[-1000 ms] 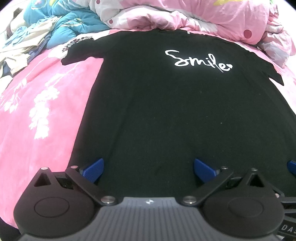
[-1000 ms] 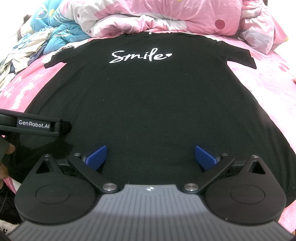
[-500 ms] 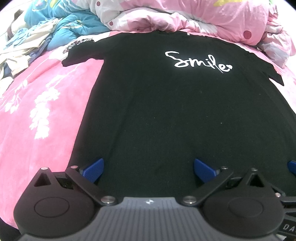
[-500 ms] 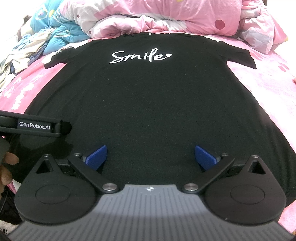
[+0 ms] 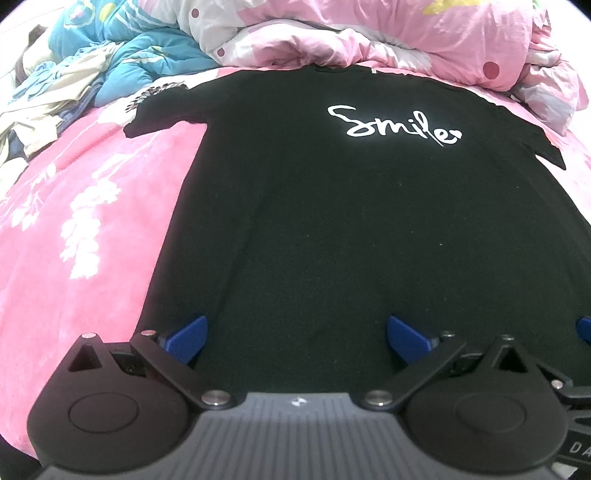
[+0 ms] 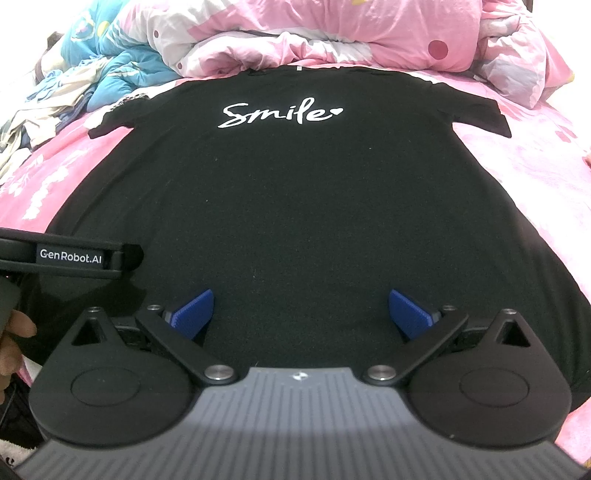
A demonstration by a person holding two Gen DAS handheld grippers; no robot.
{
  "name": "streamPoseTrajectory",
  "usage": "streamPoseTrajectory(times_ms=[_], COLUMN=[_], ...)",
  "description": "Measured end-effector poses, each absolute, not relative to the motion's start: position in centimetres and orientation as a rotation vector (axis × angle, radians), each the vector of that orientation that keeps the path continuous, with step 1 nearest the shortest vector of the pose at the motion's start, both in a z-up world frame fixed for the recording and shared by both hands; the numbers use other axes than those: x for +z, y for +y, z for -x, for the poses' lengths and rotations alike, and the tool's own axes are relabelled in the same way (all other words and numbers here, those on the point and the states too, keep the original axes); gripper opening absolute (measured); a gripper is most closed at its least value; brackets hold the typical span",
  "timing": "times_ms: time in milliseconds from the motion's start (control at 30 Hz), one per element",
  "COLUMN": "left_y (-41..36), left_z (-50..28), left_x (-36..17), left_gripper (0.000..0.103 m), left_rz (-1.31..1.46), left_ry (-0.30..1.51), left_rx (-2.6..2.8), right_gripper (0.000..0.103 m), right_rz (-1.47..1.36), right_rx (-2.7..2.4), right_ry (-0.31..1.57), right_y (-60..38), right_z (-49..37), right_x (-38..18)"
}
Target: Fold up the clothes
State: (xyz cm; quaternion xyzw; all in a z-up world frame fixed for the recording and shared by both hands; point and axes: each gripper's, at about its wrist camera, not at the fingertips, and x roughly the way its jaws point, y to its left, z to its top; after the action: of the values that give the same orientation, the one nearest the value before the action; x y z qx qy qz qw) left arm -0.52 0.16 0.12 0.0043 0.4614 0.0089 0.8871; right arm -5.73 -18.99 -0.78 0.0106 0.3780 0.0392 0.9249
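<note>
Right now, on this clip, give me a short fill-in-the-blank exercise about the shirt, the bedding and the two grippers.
1. The white script on the black short-sleeved T-shirt reads ____.
2. The shirt lies spread flat on a ____ floral bed cover.
3. The left gripper and the right gripper both have their blue-padded jaws ____, with no cloth between them.
4. The crumpled pink quilt is bunched beyond the shirt's ____ end.

Missing words: Smile; pink; open; collar

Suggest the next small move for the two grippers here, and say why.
Probably lower both onto the hem and close. The tee lies flat and face up on the bed, unfolded; the left hand-held gripper and right hand-held gripper are open near its bottom edge, holding nothing.
</note>
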Motion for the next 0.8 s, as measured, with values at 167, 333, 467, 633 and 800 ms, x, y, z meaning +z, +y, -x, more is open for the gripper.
streamPoseTrajectory(times_ms=[167, 333, 467, 633, 800], left_y=[0.19, 0.23, 0.28, 0.24, -0.05], left_z=[0.57, 0.62, 0.68, 0.76, 0.94], left_x=[0.09, 0.08, 0.06, 0.05, 0.01], left_gripper=[0.103, 0.103, 0.103, 0.103, 0.103], left_rz=[-0.011, -0.011, -0.010, -0.010, -0.010], left_ry=[0.956, 0.952, 0.948, 0.944, 0.937], left_rx=[0.017, 0.017, 0.015, 0.015, 0.013], right_gripper=[0.102, 0.102, 0.102, 0.102, 0.102], right_rz=[-0.022, -0.021, -0.021, -0.021, -0.020], right_rx=[0.080, 0.080, 0.079, 0.079, 0.080], right_ry=[0.773, 0.773, 0.773, 0.773, 0.775], right_y=[-18.98, -18.93, -18.89, -18.87, -18.88], right_z=[5.76, 5.76, 5.69, 5.71, 5.73], right_x=[-0.83, -0.83, -0.80, -0.79, -0.76])
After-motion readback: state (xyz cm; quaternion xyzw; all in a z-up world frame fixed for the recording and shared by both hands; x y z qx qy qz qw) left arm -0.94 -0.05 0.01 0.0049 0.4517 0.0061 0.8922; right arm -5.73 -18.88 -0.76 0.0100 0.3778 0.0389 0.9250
